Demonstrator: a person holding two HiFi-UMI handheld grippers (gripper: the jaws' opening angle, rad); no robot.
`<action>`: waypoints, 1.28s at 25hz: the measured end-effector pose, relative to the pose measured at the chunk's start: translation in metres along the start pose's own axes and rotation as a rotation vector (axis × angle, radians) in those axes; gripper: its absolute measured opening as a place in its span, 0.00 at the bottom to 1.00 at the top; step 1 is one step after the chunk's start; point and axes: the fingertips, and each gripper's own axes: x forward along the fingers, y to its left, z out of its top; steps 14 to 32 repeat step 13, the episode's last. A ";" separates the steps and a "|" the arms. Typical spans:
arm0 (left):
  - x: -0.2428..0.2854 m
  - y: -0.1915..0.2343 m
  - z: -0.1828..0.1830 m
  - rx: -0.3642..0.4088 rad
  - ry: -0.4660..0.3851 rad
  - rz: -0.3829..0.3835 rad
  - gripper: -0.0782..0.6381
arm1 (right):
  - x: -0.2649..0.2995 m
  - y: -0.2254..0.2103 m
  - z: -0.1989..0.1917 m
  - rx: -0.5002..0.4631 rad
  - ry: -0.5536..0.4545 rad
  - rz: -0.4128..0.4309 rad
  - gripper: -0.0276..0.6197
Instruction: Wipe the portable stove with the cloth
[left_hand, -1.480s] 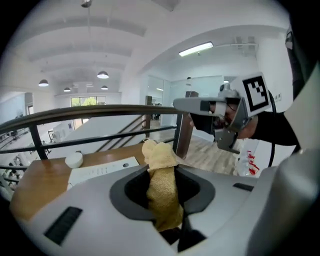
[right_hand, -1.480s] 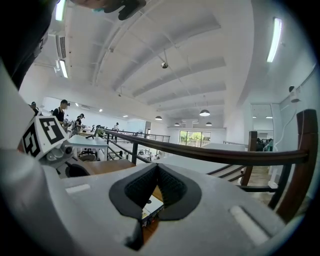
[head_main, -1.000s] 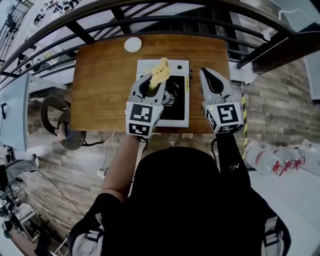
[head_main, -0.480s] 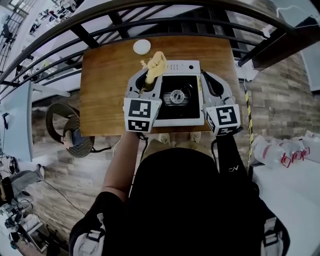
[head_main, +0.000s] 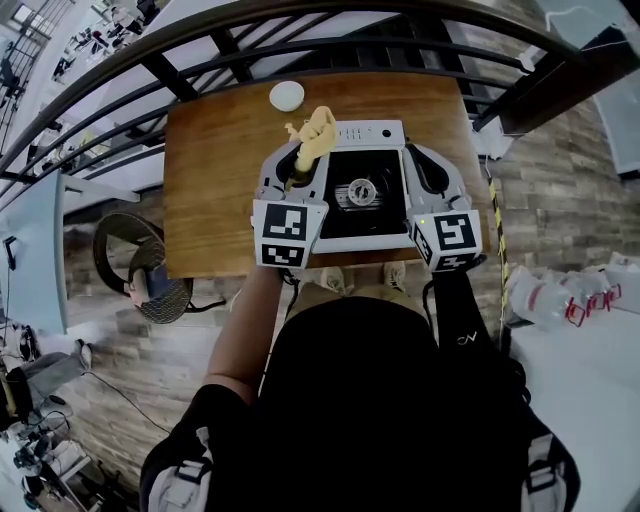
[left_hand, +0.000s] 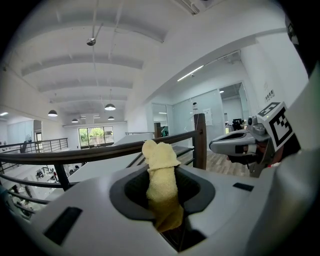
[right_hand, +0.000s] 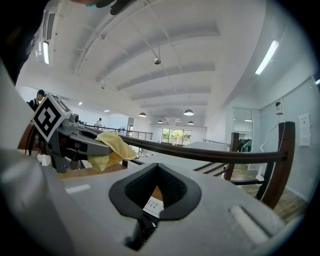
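The portable stove (head_main: 378, 222) is white with a black top and a round burner, and it sits on the wooden table (head_main: 210, 180). My left gripper (head_main: 300, 165) hangs over the stove's left edge, shut on a yellow cloth (head_main: 314, 130) that sticks up past its tips. In the left gripper view the cloth (left_hand: 161, 175) is bunched between the jaws. My right gripper (head_main: 414, 153) is at the stove's right edge, jaws together with nothing in them. In the right gripper view a strip of the stove (right_hand: 152, 205) shows through the jaws, and the left gripper (right_hand: 75, 137) with the cloth (right_hand: 112, 147) is at left.
A small white round object (head_main: 286, 96) lies on the table behind the stove. A dark railing (head_main: 330, 50) runs along the table's far edge. White bags (head_main: 560, 295) lie on the floor to the right. A round stool (head_main: 160, 290) stands below left.
The left gripper with the cloth has shifted from over the burner area to the stove's left edge. The right gripper has closed in on the stove's right edge. Little moved in the last half second.
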 end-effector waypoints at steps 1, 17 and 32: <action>-0.001 0.000 0.000 -0.001 -0.003 -0.002 0.24 | 0.000 0.001 0.001 0.000 -0.002 -0.002 0.05; -0.003 -0.003 0.000 -0.006 -0.004 -0.012 0.24 | -0.002 0.005 0.003 -0.004 -0.013 0.006 0.05; -0.003 -0.003 0.000 -0.006 -0.004 -0.012 0.24 | -0.002 0.005 0.003 -0.004 -0.013 0.006 0.05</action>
